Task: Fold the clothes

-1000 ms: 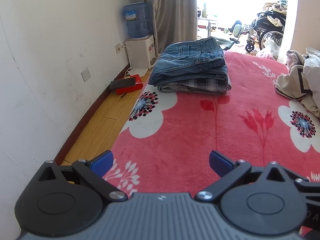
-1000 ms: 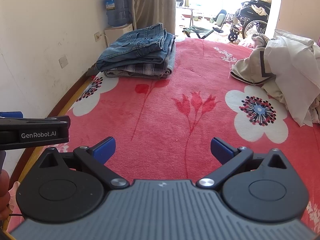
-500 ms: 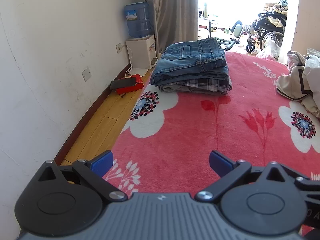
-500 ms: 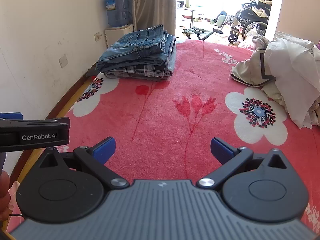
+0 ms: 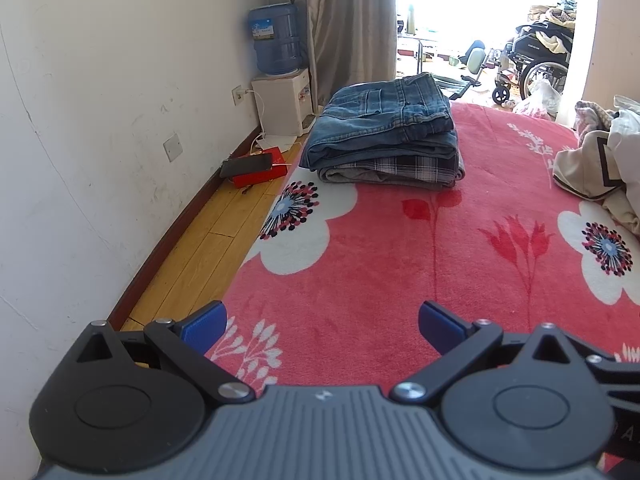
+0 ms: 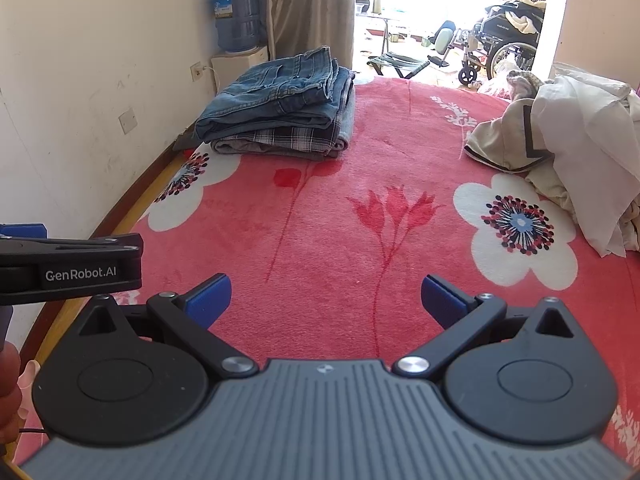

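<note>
A folded stack of jeans [image 5: 384, 128] [image 6: 280, 92] on top of a plaid garment [image 5: 400, 168] [image 6: 288, 140] rests at the far left of the red flowered blanket [image 5: 380, 248] [image 6: 328, 220]. An unfolded heap of cream and white clothes [image 5: 596, 164] [image 6: 568, 148] lies at the right edge. My left gripper [image 5: 322, 326] hovers open over the near blanket with nothing between its blue pads. My right gripper [image 6: 326, 296] is open and empty too. The left gripper's black body [image 6: 72, 264] shows at the left of the right wrist view.
A white wall [image 5: 100, 120] and a strip of wooden floor [image 5: 208, 240] run along the left. On the floor are a red box with a phone [image 5: 256, 168] and a water dispenser [image 5: 280, 88]. A wheelchair [image 5: 536, 64] stands beyond the bed.
Both grippers have drifted slightly, so the scene sits a little lower in view. Jaws stay open and the clothes have not moved.
</note>
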